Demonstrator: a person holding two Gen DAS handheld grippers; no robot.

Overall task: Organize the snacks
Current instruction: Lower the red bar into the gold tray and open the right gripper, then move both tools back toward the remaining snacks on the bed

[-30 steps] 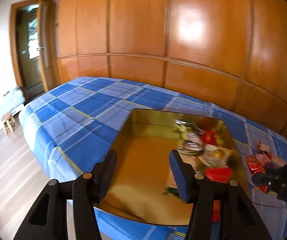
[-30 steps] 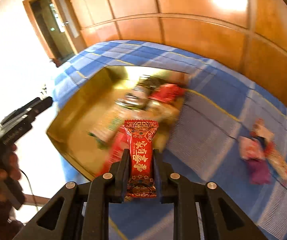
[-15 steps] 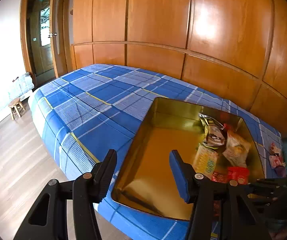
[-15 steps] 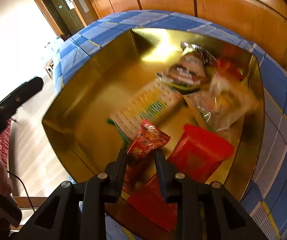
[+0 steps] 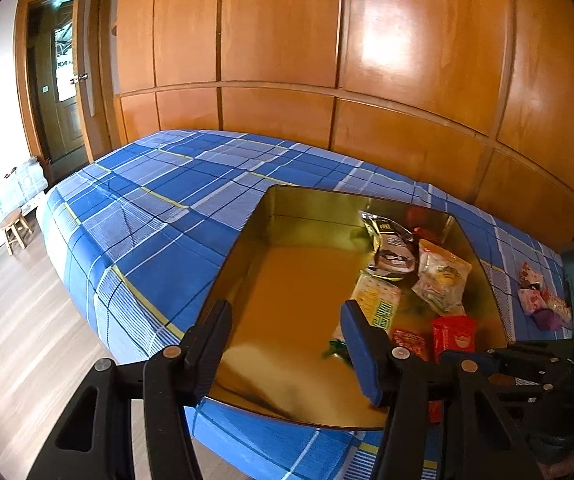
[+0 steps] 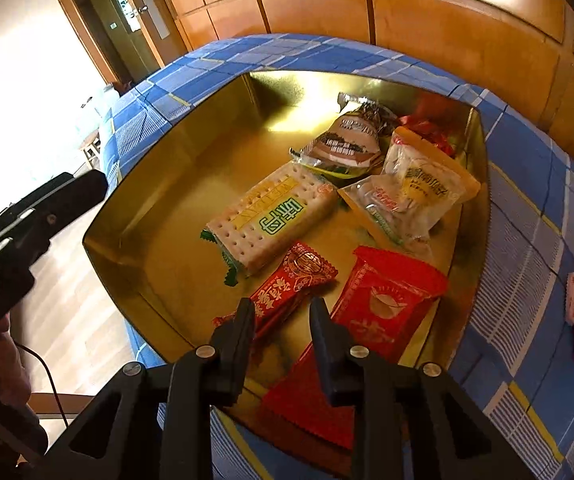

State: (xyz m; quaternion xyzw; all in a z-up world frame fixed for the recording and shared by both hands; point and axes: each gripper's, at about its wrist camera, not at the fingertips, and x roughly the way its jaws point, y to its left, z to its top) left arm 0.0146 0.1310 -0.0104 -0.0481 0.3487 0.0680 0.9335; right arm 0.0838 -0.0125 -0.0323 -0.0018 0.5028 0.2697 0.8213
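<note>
1. Gold tin [image 6: 135,216] sat on the blue plaid bed [image 5: 147,216].
2. Right claw [image 6: 283,320] stood slightly parted, pads clear of the small red candy packet [image 6: 287,288] lying in the tin's near part.
3. Left claw [image 5: 287,344] was opening, empty, above the tin's near-left rim.
4. Cracker pack [image 6: 275,216] lay mid-tin.

snack packets [image 6: 277,216] lying flat, gold tin [image 6: 135,200]

Black plastic claw [image 6: 282,312], silver screws, blue pads [image 5: 361,354].
</note>
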